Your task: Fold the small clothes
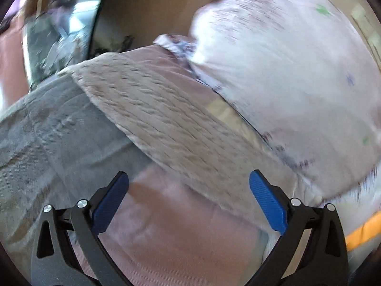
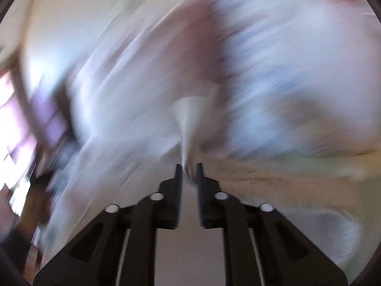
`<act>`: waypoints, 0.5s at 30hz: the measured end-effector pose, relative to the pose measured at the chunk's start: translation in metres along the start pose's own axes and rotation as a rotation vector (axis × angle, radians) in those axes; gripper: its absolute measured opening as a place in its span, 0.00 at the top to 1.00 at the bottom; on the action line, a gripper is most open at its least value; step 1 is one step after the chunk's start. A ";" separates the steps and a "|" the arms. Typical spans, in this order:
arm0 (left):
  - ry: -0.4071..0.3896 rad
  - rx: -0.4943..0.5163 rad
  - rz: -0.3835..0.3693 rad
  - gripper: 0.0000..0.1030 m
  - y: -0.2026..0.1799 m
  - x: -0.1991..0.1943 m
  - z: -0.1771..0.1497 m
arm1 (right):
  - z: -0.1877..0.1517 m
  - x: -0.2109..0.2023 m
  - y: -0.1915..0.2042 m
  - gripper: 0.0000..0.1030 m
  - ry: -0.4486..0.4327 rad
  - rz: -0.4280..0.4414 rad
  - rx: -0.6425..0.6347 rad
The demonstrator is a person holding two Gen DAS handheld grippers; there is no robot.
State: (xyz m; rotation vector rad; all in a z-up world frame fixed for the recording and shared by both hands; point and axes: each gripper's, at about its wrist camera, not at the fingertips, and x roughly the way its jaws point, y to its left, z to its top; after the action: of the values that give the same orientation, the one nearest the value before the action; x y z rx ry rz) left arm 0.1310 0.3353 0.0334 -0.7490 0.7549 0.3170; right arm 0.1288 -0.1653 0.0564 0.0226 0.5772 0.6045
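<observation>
In the left wrist view my left gripper (image 1: 189, 186) is open and empty, its blue pads (image 1: 266, 197) wide apart above a pink cloth (image 1: 171, 228). A beige textured cloth (image 1: 152, 109) lies across the middle, over a grey cloth (image 1: 47, 128). A white printed garment (image 1: 285, 59) hangs lifted at the upper right. In the right wrist view, which is heavily blurred, my right gripper (image 2: 189, 166) is shut on a pinched fold of the white garment (image 2: 188, 124), which fills most of that view.
A dark cluttered area with a shiny surface (image 1: 57, 35) sits at the far left. A brown surface (image 1: 147, 7) shows behind the clothes. An orange strip (image 1: 364, 233) shows at the lower right. A bright window area (image 2: 14, 109) is at the left of the right wrist view.
</observation>
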 end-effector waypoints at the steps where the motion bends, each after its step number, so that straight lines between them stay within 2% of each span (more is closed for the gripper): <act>1: -0.004 -0.040 -0.008 0.03 0.007 0.002 0.005 | -0.008 0.010 0.011 0.69 0.026 0.010 -0.018; 3: -0.023 -0.082 0.000 0.03 0.015 0.003 0.015 | -0.021 0.005 0.016 0.57 0.006 0.000 -0.017; 5: -0.041 -0.115 -0.011 0.06 0.024 0.003 0.023 | -0.026 -0.017 -0.001 0.30 -0.051 -0.049 0.025; 7: -0.058 -0.149 0.002 0.19 0.032 0.004 0.032 | -0.032 -0.039 -0.024 0.27 -0.086 -0.103 0.069; 8: -0.062 -0.163 0.016 0.36 0.035 0.006 0.037 | -0.035 -0.052 -0.039 0.27 -0.095 -0.134 0.101; 9: -0.056 -0.175 0.026 0.57 0.038 0.010 0.042 | -0.039 -0.063 -0.053 0.26 -0.103 -0.162 0.133; 10: -0.044 -0.187 0.022 0.71 0.042 0.013 0.045 | -0.044 -0.071 -0.063 0.25 -0.107 -0.178 0.154; 11: -0.023 -0.204 0.006 0.93 0.045 0.017 0.048 | -0.050 -0.081 -0.075 0.24 -0.112 -0.202 0.184; 13: -0.027 -0.174 0.022 0.93 0.035 0.014 0.051 | -0.061 -0.097 -0.099 0.24 -0.120 -0.248 0.234; 15: -0.069 -0.047 0.032 0.94 0.000 0.000 0.051 | -0.068 -0.108 -0.110 0.24 -0.134 -0.278 0.268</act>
State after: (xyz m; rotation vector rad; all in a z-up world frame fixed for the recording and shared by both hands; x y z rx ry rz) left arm 0.1574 0.3717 0.0585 -0.7670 0.6963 0.3884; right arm 0.0798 -0.3246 0.0331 0.2302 0.5170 0.2506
